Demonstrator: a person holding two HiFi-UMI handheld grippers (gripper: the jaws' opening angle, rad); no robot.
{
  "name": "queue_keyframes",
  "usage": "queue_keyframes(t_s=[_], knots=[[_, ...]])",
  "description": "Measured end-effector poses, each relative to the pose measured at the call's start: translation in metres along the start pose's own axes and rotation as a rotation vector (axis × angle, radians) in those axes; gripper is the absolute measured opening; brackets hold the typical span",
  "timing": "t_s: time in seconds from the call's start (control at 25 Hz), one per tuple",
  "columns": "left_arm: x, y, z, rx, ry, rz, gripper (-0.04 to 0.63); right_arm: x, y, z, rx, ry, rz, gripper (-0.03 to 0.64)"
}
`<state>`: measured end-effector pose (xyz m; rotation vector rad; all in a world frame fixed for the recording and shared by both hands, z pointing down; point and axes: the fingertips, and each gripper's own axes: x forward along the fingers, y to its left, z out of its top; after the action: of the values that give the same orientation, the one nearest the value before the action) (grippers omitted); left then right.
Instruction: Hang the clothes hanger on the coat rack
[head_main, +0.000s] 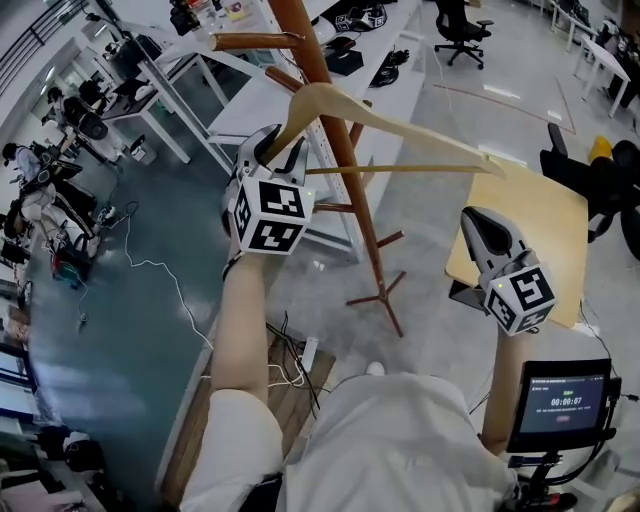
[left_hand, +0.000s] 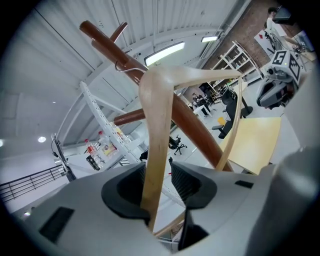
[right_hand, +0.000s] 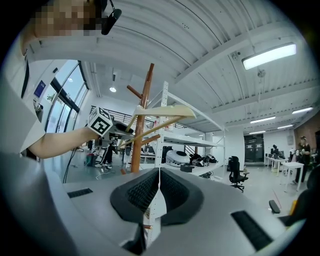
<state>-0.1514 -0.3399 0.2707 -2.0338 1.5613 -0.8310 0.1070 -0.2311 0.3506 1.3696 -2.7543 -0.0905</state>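
A pale wooden hanger (head_main: 400, 125) hangs level against the brown coat rack (head_main: 330, 110), high on its pole. In the left gripper view its thin metal hook (left_hand: 121, 66) curls at a peg of the rack (left_hand: 195, 125). My left gripper (head_main: 280, 145) stands open around the left arm of the hanger (left_hand: 157, 130): the wood rests by one pad and a gap shows at the other. My right gripper (head_main: 478, 222) is shut and empty, off to the right below the hanger's right tip. From the right gripper view the hanger (right_hand: 165, 111) and rack (right_hand: 142, 115) are far off.
A yellow table (head_main: 530, 230) stands right of the rack's splayed feet (head_main: 385, 295). White tables (head_main: 390, 60) and an office chair (head_main: 460, 30) lie behind. Cables (head_main: 150, 265) run across the floor at the left. A small screen (head_main: 560, 400) sits at the lower right.
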Motion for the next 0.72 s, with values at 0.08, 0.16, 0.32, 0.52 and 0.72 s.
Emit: queue_keyframes(t_s=[0.08, 0.16, 0.32, 0.52, 0.72], knots=[[-0.006, 0.003, 0.002, -0.005, -0.01, 0.007, 0.152, 0.001, 0.003, 0.001, -0.001, -0.003, 0.011, 0.012], [-0.013, 0.007, 0.005, -0.004, -0.018, 0.019, 0.163, 0.002, 0.005, 0.002, -0.001, -0.007, 0.021, 0.012], [-0.029, 0.016, 0.012, 0.027, -0.024, 0.058, 0.17, 0.004, 0.012, 0.006, -0.003, -0.017, 0.047, 0.012], [-0.059, 0.033, 0.024, 0.029, -0.052, 0.112, 0.172, 0.011, 0.025, 0.012, -0.006, -0.031, 0.091, 0.012], [-0.093, 0.041, 0.031, 0.02, -0.072, 0.15, 0.172, 0.017, 0.041, 0.017, -0.005, -0.046, 0.145, 0.012]])
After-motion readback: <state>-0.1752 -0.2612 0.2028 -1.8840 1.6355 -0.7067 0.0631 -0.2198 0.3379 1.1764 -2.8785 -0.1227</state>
